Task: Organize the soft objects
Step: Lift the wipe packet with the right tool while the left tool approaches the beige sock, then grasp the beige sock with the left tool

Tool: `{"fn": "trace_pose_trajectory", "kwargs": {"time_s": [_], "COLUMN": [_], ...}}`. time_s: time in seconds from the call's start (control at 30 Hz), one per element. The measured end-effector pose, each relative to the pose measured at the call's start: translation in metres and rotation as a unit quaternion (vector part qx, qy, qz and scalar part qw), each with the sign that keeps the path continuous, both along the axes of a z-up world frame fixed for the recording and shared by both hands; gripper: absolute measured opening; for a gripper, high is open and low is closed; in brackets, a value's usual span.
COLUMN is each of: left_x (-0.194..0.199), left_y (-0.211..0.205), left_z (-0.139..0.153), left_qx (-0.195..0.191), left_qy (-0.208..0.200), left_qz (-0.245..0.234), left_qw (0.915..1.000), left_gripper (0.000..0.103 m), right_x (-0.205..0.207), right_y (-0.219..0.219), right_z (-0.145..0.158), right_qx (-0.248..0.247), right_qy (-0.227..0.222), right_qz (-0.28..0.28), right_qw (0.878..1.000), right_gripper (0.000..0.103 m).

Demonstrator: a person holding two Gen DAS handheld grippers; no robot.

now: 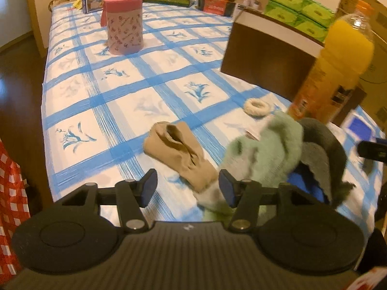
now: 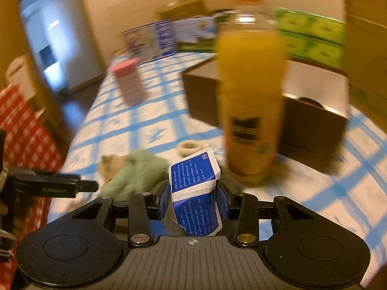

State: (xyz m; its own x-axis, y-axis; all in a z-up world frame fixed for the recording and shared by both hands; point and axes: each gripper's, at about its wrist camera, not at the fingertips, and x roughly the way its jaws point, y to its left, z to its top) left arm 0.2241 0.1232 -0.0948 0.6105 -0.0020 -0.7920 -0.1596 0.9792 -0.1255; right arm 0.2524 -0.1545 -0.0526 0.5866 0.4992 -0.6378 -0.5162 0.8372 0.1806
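- Our right tongs pinch a blue tissue packet, long axis upright.
- Our left tongs stand spread above the tan sock.
- Only the left view shows the grey sock.

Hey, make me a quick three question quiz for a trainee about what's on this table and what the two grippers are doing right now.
1. True or false: the right gripper is shut on a blue tissue pack.
2. Which item stands upright just beyond that pack? A) orange juice bottle B) glass jar C) kettle
3. Fill in: the left gripper has its jaws ____, with the tan sock lying beyond them on the checked cloth.

Key:
1. True. The pack sits pinched between the blue pads.
2. A. The bottle stands in front of the brown box.
3. Open. Nothing is pressed between the pads; the green sock lies beside the right one.
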Motion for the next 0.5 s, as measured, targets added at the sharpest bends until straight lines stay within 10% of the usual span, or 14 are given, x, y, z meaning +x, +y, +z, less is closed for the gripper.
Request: {"fn": "trace_pose_trajectory", "kwargs": {"time_s": [0.5], "left_x": [0.061], "left_y": [0.005], "left_z": [-0.033], "left_qx": [0.03], "left_qy": [0.019], "left_qz": [0.009], "left_qw": [0.9993], "left_gripper": [0.043], "right_x": [0.021], "right_y": [-0.102], "right_z": [-0.004], "right_qx": [0.019], "right_qy": [0.035], "right_qz": [-0.15], "right_qw": [0.988], "right_gripper": [0.042]}}
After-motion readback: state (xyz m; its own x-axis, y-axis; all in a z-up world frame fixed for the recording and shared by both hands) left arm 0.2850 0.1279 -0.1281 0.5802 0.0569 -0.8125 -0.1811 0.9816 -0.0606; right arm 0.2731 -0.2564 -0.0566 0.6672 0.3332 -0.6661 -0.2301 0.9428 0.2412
